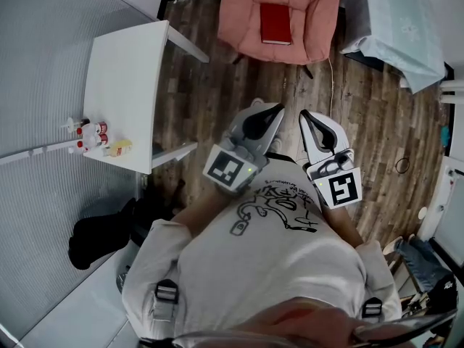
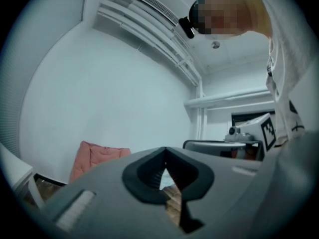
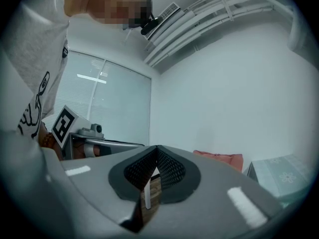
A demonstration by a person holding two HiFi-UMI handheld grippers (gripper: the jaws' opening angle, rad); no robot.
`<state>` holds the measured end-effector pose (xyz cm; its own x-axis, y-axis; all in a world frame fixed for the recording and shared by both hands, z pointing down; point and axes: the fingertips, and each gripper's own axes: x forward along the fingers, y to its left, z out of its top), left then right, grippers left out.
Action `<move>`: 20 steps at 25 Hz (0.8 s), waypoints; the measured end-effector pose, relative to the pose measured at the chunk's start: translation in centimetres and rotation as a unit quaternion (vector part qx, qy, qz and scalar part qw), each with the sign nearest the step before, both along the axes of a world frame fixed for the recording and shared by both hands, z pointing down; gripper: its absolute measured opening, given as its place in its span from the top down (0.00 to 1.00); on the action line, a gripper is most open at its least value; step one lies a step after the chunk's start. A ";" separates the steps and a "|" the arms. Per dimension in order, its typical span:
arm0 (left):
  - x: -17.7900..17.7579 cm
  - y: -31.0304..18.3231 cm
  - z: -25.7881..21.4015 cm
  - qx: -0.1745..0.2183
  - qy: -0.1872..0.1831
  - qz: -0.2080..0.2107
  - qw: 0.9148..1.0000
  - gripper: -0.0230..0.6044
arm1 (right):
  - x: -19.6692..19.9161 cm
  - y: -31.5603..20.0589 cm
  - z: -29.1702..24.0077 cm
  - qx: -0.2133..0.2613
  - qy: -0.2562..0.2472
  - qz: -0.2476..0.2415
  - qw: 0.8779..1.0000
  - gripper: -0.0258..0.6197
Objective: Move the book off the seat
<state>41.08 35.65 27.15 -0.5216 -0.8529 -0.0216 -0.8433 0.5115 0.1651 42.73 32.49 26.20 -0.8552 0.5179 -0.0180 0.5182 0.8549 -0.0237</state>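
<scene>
Fingers on the left gripper (image 1: 276, 113) and right gripper (image 1: 306, 117) are pressed together, empty, held side by side just before the person's white shirt (image 1: 275, 259) above the wooden floor (image 1: 217, 85). To the left stands a white counter (image 1: 123, 64) bearing small bottles (image 1: 90, 133). Farther ahead, well apart from both grippers, the red book (image 1: 275, 23) lies flat on the pink seat (image 1: 243, 13).

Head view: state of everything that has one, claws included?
book, closed, lying flat on the seat.
seat, bears the book only.
left claw, shut, empty, well apart from the book.
right claw, shut, empty, beside the left claw.
white table, small items at one corner.
</scene>
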 end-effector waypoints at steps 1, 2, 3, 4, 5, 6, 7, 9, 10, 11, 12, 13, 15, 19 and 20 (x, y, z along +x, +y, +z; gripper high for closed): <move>-0.1 -0.1 0.1 0.001 0.001 0.000 1.000 0.96 | -0.1 -0.1 0.0 0.000 0.000 0.000 1.000 0.95; -0.3 -0.1 0.2 0.001 0.000 0.000 1.000 0.96 | -0.3 -0.1 0.1 0.000 0.000 0.000 1.000 0.95; -0.5 -0.1 0.3 0.002 0.000 -0.001 1.000 0.96 | -0.5 -0.1 0.1 0.001 0.000 0.000 1.000 0.95; -0.8 -0.1 0.4 0.002 0.000 -0.001 1.000 0.96 | -0.8 -0.1 0.2 0.001 0.001 -0.001 1.000 0.95; -1.1 -0.1 0.5 0.002 0.000 -0.002 1.000 0.96 | -1.2 -0.1 0.3 0.001 0.002 -0.001 1.000 0.95; -1.4 -0.2 0.4 0.002 0.000 -0.003 1.000 0.96 | -1.6 -0.2 0.3 0.000 0.004 -0.001 1.000 0.95; -1.8 -0.3 0.4 0.004 -0.001 -0.004 1.000 0.96 | -2.0 -0.3 0.3 -0.001 0.005 -0.001 1.000 0.95; -2.8 -0.4 0.3 0.007 0.001 -0.008 1.000 0.96 | -2.9 -0.5 0.4 -0.001 0.007 -0.001 1.000 0.95; -3.4 -0.5 0.3 0.008 0.003 -0.010 1.000 0.96 | -3.4 -0.7 0.4 -0.001 0.007 -0.002 1.000 0.95; -3.9 -0.6 0.3 0.008 0.005 -0.011 1.000 0.96 | -4.0 -0.8 0.3 -0.002 0.007 -0.003 1.000 0.95; -4.6 -0.6 0.3 0.007 0.005 -0.012 1.000 0.96 | -4.6 -0.9 0.3 -0.004 0.006 -0.003 1.000 0.95; -5.2 -0.6 0.3 0.006 0.005 -0.013 1.000 0.96 | -5.3 -0.9 0.2 -0.007 0.006 -0.003 1.000 0.95; -6.5 -0.4 0.5 0.004 0.005 -0.015 1.000 0.96 | -6.6 -0.8 0.3 -0.010 0.007 -0.005 1.000 0.95; -9.5 0.1 0.7 0.007 0.008 -0.015 1.000 0.96 | -9.3 -0.4 0.7 -0.006 0.012 -0.014 1.000 0.95; -10.2 0.1 0.7 0.007 0.008 -0.014 1.000 0.96 | -10.1 -0.3 0.8 -0.004 0.013 -0.016 1.000 0.95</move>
